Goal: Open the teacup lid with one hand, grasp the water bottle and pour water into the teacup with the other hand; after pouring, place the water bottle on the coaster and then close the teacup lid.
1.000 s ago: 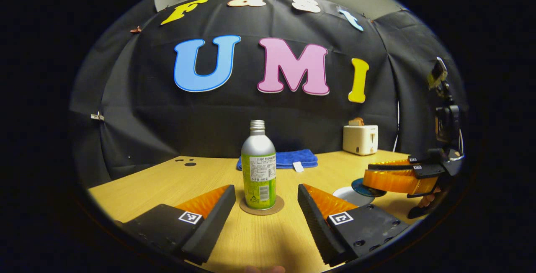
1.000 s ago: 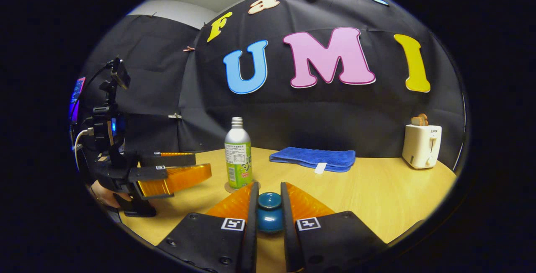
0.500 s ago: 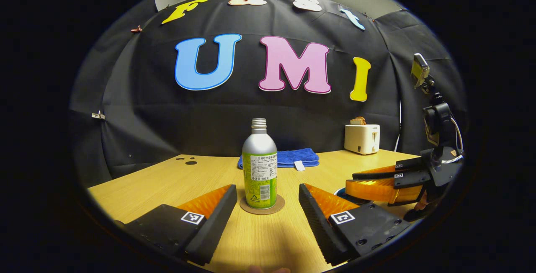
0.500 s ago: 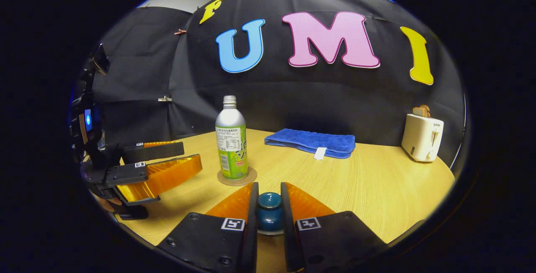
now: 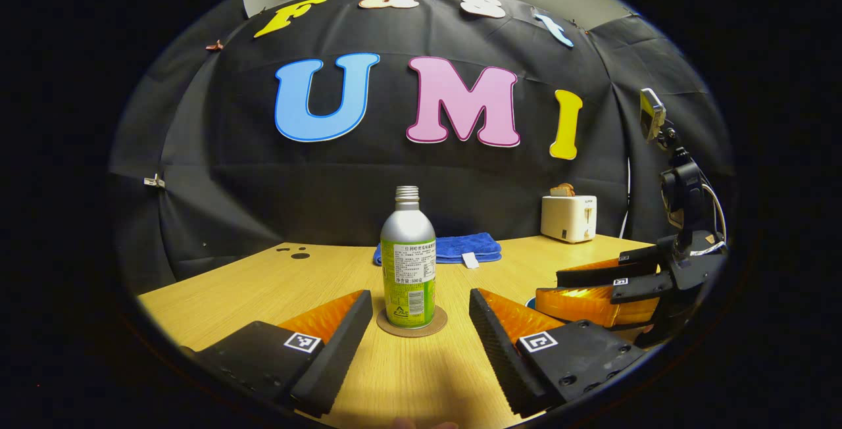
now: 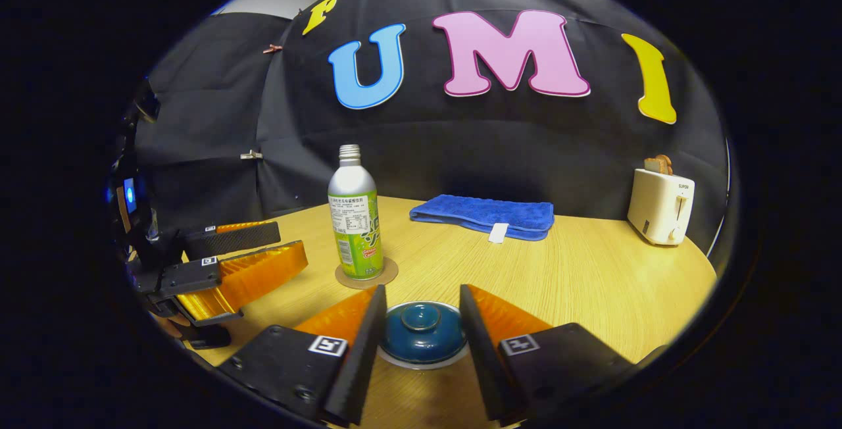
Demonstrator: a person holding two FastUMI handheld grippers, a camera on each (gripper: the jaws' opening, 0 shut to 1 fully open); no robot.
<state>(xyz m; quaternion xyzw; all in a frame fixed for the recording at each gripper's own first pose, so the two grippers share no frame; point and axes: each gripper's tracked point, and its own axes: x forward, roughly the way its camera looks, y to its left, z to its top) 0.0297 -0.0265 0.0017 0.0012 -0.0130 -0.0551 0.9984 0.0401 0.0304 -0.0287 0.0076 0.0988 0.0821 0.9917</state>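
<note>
— Where do we have the right tongs (image 6: 421,314)?

— Spread apart, one finger on each side of the blue teacup lid (image 6: 423,331) and neither pressing on it. The lid sits flat on the cup's pale rim, low between the fingers.

— And our left tongs (image 5: 420,314)?

— Wide open too, holding nothing. The water bottle (image 5: 408,258) stands upright just ahead of them, centred in the gap, on the round coaster (image 5: 412,324) — clear of both fingers.

— How do the two sit against each other?

— From the right tongs, the bottle on its coaster is ahead and a little left, and the left tongs lie farther left, level over the table (image 6: 592,284). From the left tongs, the right pair shows off to the right, low over the table.

— Beyond the bottle?

— A folded blue towel (image 5: 460,248) behind it, and a white toaster (image 5: 569,217) farther right, against the black wall.
</note>
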